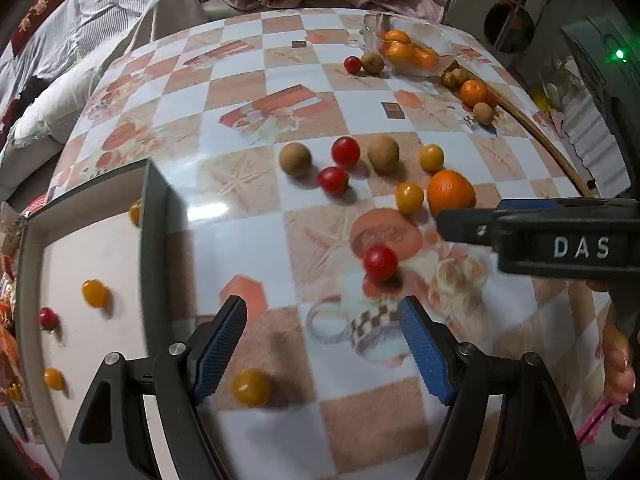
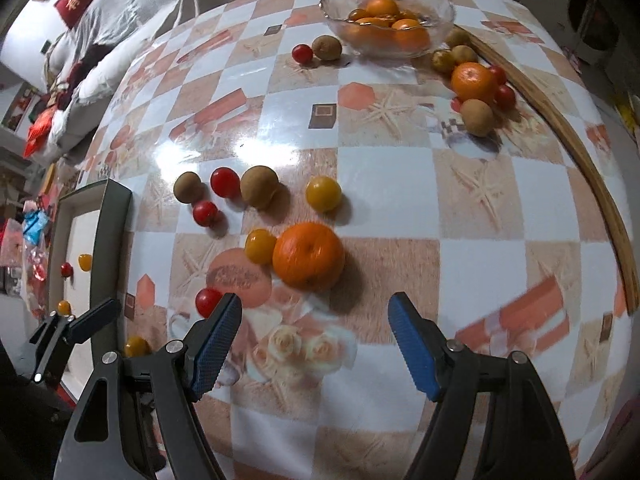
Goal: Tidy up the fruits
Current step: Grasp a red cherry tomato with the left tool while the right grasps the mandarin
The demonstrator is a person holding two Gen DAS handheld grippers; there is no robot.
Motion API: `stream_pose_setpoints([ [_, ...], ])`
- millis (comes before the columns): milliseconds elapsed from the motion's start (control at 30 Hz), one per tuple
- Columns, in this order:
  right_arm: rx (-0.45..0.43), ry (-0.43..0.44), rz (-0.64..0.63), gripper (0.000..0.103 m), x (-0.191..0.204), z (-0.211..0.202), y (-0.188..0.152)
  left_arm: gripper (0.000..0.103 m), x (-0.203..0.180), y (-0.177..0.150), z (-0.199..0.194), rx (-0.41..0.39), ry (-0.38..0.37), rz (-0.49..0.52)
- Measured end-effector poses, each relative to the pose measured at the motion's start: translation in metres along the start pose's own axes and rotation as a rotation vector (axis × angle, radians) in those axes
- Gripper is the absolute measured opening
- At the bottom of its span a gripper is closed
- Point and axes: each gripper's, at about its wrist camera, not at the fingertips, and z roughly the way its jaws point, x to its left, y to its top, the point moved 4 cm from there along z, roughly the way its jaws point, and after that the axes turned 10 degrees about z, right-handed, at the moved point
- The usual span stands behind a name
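Observation:
My left gripper (image 1: pixel 322 302) is open over the tablecloth with nothing between its blue pads. A red cherry tomato (image 1: pixel 380 263) lies just ahead of it, and a yellow one (image 1: pixel 251 387) lies by its left finger. My right gripper (image 2: pixel 315 300) is also open and empty. An orange (image 2: pixel 309 255) sits just beyond its tips, with a yellow tomato (image 2: pixel 260 245) touching the orange's left side. A red tomato (image 2: pixel 208 301) lies by the right gripper's left fingertip. The dark-rimmed white tray (image 1: pixel 154 220) at the left holds several cherry tomatoes. A glass bowl (image 2: pixel 332 4) at the far side holds oranges.
Two brown round fruits (image 2: pixel 259 187), red tomatoes (image 2: pixel 225 182) and a yellow tomato (image 2: pixel 323 193) lie mid-table. More fruit (image 2: pixel 472 82) clusters by a curved bamboo strip (image 2: pixel 592 184) at the right edge. One finger of the right gripper (image 1: pixel 472 228) crosses the left wrist view. Bedding lies behind the table.

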Motion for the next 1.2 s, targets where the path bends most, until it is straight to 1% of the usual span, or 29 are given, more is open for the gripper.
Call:
stream_pose_setpoints([
  [67, 0.007, 0.008, -0.016, 0.078, 0.001, 0.004, 0.004, 0.079, -0.003, 0.005, 0.005, -0.006, 0.003, -0.004],
  [167, 0.020, 0.019, -0.032, 0.068, 0.003, 0.011, 0.010, 0.079, -0.007, 0.011, 0.013, 0.001, 0.005, -0.002],
  [300, 0.027, 0.037, -0.055, 0.062, 0.007, 0.016, 0.018, 0.079, -0.012, 0.017, 0.021, 0.010, 0.008, 0.001],
  [400, 0.031, 0.050, -0.069, 0.052, 0.008, 0.017, 0.021, 0.079, -0.016, 0.020, 0.026, 0.019, 0.007, -0.001],
  [433, 0.037, 0.064, -0.071, 0.044, 0.008, 0.017, 0.021, 0.079, -0.017, 0.021, 0.027, 0.022, 0.004, -0.001],
  [500, 0.038, 0.066, -0.074, 0.043, 0.006, 0.015, 0.020, 0.079, -0.019, 0.023, 0.029, 0.026, 0.008, 0.001],
  [533, 0.035, 0.065, -0.073, 0.043, 0.005, 0.014, 0.020, 0.076, -0.020, 0.024, 0.030, 0.029, 0.010, 0.001],
  [567, 0.035, 0.067, -0.068, 0.043, 0.002, 0.014, 0.019, 0.067, -0.021, 0.024, 0.032, 0.037, 0.008, 0.000],
  [667, 0.034, 0.075, -0.040, 0.043, -0.007, 0.010, 0.016, 0.066, -0.022, 0.025, 0.033, 0.046, 0.015, 0.002],
  [700, 0.032, 0.077, -0.029, 0.043, -0.011, 0.008, 0.015, 0.064, -0.022, 0.026, 0.033, 0.048, 0.017, 0.000],
  [767, 0.030, 0.082, -0.013, 0.043, -0.017, 0.004, 0.013, 0.052, -0.020, 0.026, 0.032, 0.050, 0.035, -0.003],
  [800, 0.030, 0.085, -0.001, 0.043, -0.020, 0.002, 0.011, 0.049, -0.019, 0.027, 0.031, 0.049, 0.033, -0.008],
  [833, 0.030, 0.088, 0.009, 0.043, -0.023, 0.000, 0.010, 0.041, -0.017, 0.027, 0.031, 0.046, 0.026, -0.013],
  [867, 0.031, 0.090, 0.017, 0.043, -0.025, -0.001, 0.009, 0.031, -0.017, 0.028, 0.030, 0.041, 0.000, -0.018],
  [933, 0.029, 0.092, 0.032, 0.043, -0.029, -0.005, 0.005, 0.023, -0.019, 0.029, 0.029, 0.042, -0.040, -0.014],
  [1000, 0.028, 0.093, 0.047, 0.043, -0.031, -0.009, 0.000, 0.023, -0.021, 0.029, 0.028, 0.043, -0.053, -0.004],
  [1100, 0.024, 0.095, 0.064, 0.043, -0.034, -0.014, -0.006, 0.023, -0.019, 0.025, 0.024, 0.044, -0.102, -0.038],
  [1200, 0.019, 0.093, 0.071, 0.043, -0.033, -0.017, -0.012, 0.023, -0.015, 0.021, 0.018, 0.042, -0.118, -0.059],
])
